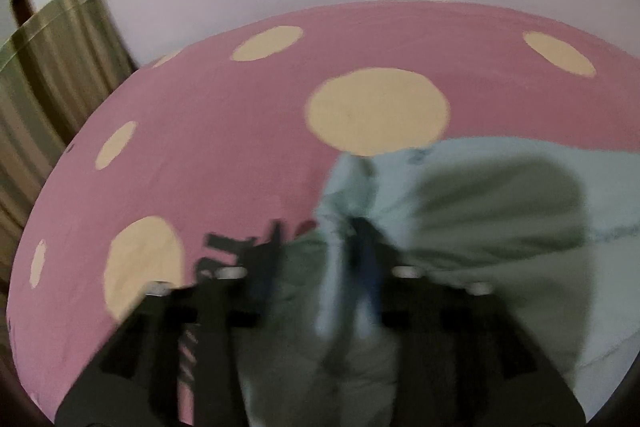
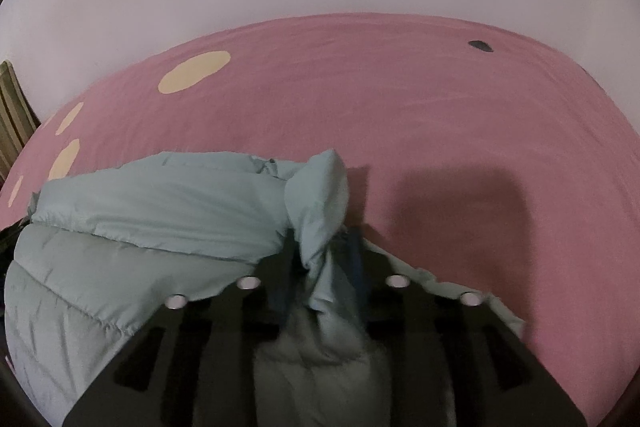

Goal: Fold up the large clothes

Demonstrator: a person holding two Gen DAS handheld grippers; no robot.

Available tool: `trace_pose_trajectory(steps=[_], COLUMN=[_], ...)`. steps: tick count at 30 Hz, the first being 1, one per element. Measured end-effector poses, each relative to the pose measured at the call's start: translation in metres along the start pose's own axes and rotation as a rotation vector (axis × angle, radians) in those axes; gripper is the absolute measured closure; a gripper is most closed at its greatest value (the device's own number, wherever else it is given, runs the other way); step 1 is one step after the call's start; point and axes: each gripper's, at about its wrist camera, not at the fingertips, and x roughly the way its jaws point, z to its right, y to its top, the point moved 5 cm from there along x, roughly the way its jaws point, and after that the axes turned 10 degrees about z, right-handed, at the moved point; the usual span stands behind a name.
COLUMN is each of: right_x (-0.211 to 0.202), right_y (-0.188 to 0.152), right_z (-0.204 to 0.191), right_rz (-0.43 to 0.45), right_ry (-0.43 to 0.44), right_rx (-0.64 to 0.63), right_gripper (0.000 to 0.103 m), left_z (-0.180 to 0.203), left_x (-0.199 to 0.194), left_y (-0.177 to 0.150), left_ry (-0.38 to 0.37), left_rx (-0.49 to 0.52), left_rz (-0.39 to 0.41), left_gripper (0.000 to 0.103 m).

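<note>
Both tongs are clamped on bunched edges of a pale blue-green padded jacket (image 2: 140,227) that lies on the bed (image 2: 440,131). The left tongs (image 1: 320,247) pinch a ridge of fabric rising straight ahead of them, though blur softens the fingertips. The right tongs (image 2: 324,251) grip a puffy fold that stands up just past their tips, with the bulk of the jacket spread to their left.

This looks like the middle of a fold: two gripped points lifted, ready to be carried across. The next move probably calls for moving both tongs together, keeping the edge taut so the thick padding does not slump.

The jacket is quilted, with stitched channels and a smooth, slightly shiny shell. The bed cover is matte pink with cream ovals (image 1: 378,111). A striped curtain (image 1: 52,75) hangs far left of the left tongs.
</note>
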Motion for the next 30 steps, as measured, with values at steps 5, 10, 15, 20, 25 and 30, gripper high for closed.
trace_pose_trajectory(steps=[5,10,15,20,25,30], right_x=[-0.046,-0.057,-0.033,0.003,0.015,0.006], right_y=[0.022,0.025,0.005,-0.017,-0.028,-0.020], right_z=[-0.016,-0.077,-0.126,-0.127,-0.126,-0.122], right_rz=[0.120,0.124,0.087,0.020,0.049,0.045], right_ry=[-0.010,0.098,0.111,0.091,0.066,0.076], right_rx=[-0.009,-0.049,-0.156,-0.136,-0.128,-0.118], right_gripper=[0.048,0.048,0.048,0.048,0.048,0.048], left_z=[-0.014,0.041,0.097,0.108,0.115,0.107], left_x=[-0.049,-0.090,-0.075,-0.051,-0.039,-0.054], left_y=[0.018,0.026,0.009,-0.014,-0.021,-0.010], left_ry=[-0.056,-0.212,-0.232,-0.213,-0.204,-0.214], left_rx=[-0.101,-0.081,0.000,-0.016,0.003,0.005], left_rz=[0.086,0.135,0.096,0.060,0.056,0.054], left_gripper=[0.047,0.044,0.044,0.038,0.036,0.036])
